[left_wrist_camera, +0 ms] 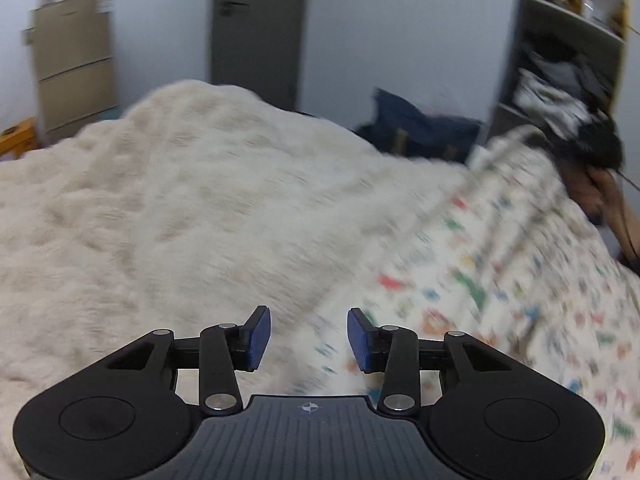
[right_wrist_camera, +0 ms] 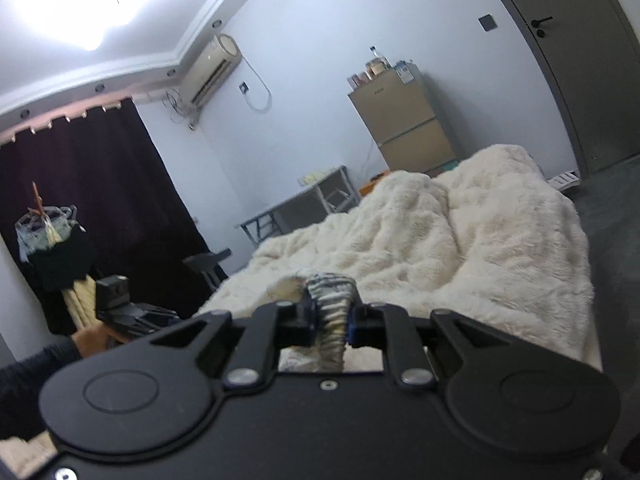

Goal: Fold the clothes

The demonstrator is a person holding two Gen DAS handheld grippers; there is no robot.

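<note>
Fabric of the white cotton garment with small coloured prints [left_wrist_camera: 500, 280] looks light and limp; we find it on the cream fluffy blanket [left_wrist_camera: 180, 200] at three o'clock. Left gripper [left_wrist_camera: 308, 338] spread, empty; right gripper [right_wrist_camera: 331, 322] pinching a bunched edge; we take corners

Home bedroom – lived-in, not lab. Bed under fluffy cream blanket [right_wrist_camera: 460, 248] takes most of room. Wall-mounted air conditioner [right_wrist_camera: 212, 68] near ceiling, dark curtain [right_wrist_camera: 100, 184] on rail across window side. Gold-coloured fridge [right_wrist_camera: 404, 120] in corner, bottles and boxes stacked on top. Grey door [left_wrist_camera: 258, 28] with lever handle, wall switch beside it. Open shelving [left_wrist_camera: 568, 60] stuffed with clothes and clutter. Small grey desk [right_wrist_camera: 304, 204] against wall – domestic fittings throughout.
</note>
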